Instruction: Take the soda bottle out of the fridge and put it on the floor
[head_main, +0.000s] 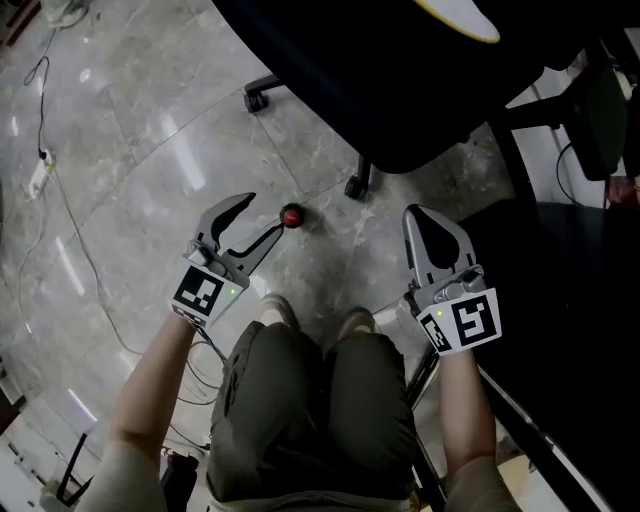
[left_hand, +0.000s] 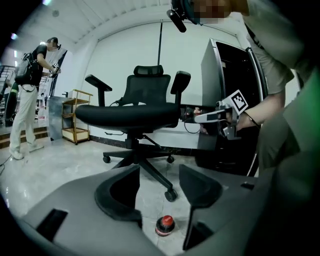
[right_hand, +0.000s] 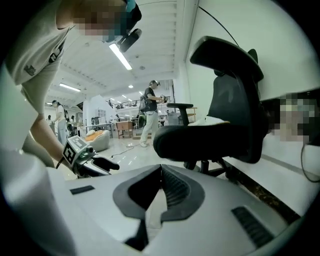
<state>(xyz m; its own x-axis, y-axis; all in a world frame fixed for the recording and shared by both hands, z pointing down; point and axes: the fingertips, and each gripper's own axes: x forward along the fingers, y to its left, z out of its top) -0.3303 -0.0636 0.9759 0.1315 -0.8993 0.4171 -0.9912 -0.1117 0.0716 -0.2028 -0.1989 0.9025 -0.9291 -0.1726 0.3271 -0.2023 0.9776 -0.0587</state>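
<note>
Jaws on the left gripper (head_main: 263, 212) stand well apart with nothing between them, and no pad touches anything. In the left gripper view the bottle (left_hand: 165, 225) shows low in the gap between them, small and clear of both, upright on the floor (left_hand: 65, 160) with its red cap on top. From the head view the bottle (head_main: 291, 216) sits just off the tip of that gripper, near a caster of the black chair (head_main: 400, 90). The right gripper (head_main: 418, 215) is closed, its ribbed pads meeting at the tips, and it holds nothing; it is level with the left one, on the other side of the person's knees. Both point away from the person and a little downward. The person's shoes (head_main: 280, 312) are planted on the grey marble floor between the two tools. Beyond the chair in the left gripper view stands the tall dark fridge (left_hand: 227, 65), against a white wall. A thin cable (head_main: 60, 190) trails over the floor to the left. Farther off, another person (left_hand: 27, 95) stands beside a small trolley.
</note>
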